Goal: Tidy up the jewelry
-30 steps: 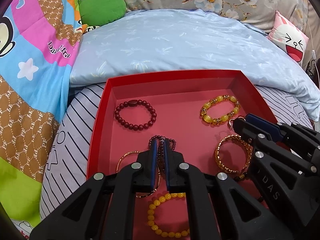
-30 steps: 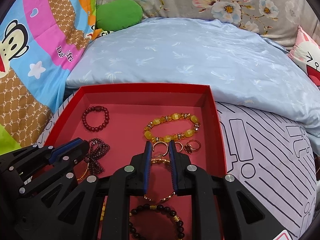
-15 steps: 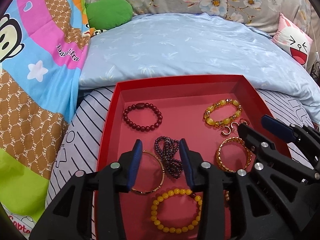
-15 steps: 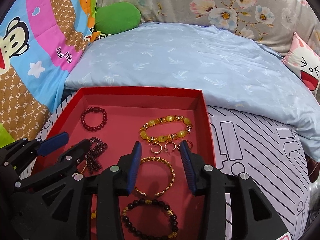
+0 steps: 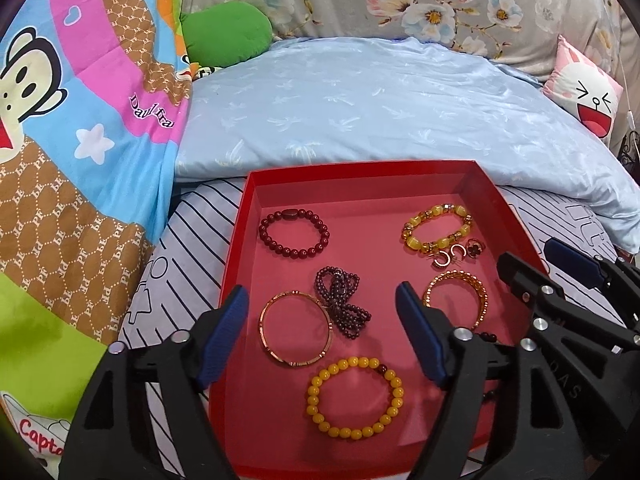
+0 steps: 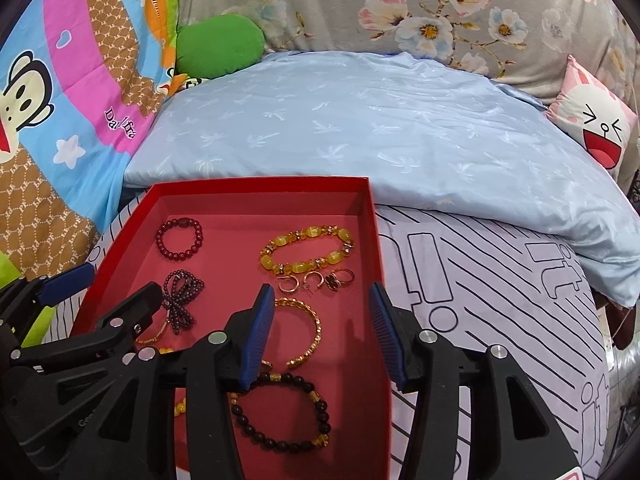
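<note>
While both grippers hang above the red tray (image 5: 432,176) with nothing between their fingers, the sorting looks close to finished: every piece of jewelry that shows lies inside the tray, each in its own spot, and none is seen on the bedding around it. Whether anything is left to tidy is a judgement; the one candidate is the dark purple strand, which lies bunched instead of laid as a ring.

The left gripper (image 5: 322,334) stands wide and its jaws are opening, empty. Directly ahead of it, between its fingers in that camera's view, sit the thin gold bangle (image 5: 296,328) and, touching the bangle's far right edge, the purple bead strand (image 5: 342,300) folded into a bow-like knot. Nearer than the fingertips lies the yellow bead bracelet (image 5: 354,398); farther ahead to the left, the dark red bead bracelet (image 5: 294,234).

The right gripper (image 6: 324,332) is about half spread, jaws opening, also empty. Just ahead of its left finger lies the open gold cuff (image 6: 306,330), and under that finger the black bead bracelet (image 6: 282,412) with gold spacers. Farther ahead rests the chunky yellow-stone bracelet (image 6: 306,254), and just this side of it the smallest pieces, the little hoop earrings (image 6: 302,282) and a ring (image 6: 340,278), clustered close together.
</note>
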`<state>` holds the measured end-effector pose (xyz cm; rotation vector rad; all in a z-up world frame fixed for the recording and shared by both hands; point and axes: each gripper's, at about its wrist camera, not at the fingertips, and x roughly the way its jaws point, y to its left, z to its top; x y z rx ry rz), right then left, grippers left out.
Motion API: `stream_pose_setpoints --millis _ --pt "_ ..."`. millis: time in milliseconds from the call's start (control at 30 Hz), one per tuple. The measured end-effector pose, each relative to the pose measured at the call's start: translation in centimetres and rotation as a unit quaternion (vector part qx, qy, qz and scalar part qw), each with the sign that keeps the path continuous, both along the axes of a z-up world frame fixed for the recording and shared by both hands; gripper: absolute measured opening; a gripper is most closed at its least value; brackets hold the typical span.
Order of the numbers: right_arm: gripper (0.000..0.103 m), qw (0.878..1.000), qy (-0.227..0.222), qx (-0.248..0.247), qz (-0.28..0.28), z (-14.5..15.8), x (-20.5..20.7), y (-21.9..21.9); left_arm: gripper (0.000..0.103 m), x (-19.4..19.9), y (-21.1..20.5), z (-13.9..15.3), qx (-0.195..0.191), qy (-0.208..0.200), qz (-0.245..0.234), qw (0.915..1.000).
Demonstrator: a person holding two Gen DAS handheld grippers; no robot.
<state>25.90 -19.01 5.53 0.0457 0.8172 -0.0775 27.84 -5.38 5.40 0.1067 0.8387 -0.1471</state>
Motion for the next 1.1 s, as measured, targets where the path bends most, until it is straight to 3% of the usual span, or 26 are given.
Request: stream_pose_setpoints --millis 233,400,533,1100 --pt "0.062 1.0 -0.004 0.007 -0.008 0.9 -2.3 -0.7 0.082 -2.3 0.3 1.0 -0.005 -0.005 -0.001 1.0" --pt "0.065 1.0 -0.004 0.013 -0.007 1.2 -4.2 -1.0 0.089 -4.1 0.6 1.4 -0.001 -0.01 0.0 1.0" --pt "0.07 1.0 -0.005 0.018 -0.01 1.4 -5.6 -1.0 0.09 -5.4 1.1 1.7 -0.007 -0.008 -0.001 0.9999" --pt "0.07 1.0 -0.008 -0.002 -0.008 2.1 -10.9 0.7 0.091 -10.8 2.6 2.0 -0.011 -0.008 0.003 0.9999"
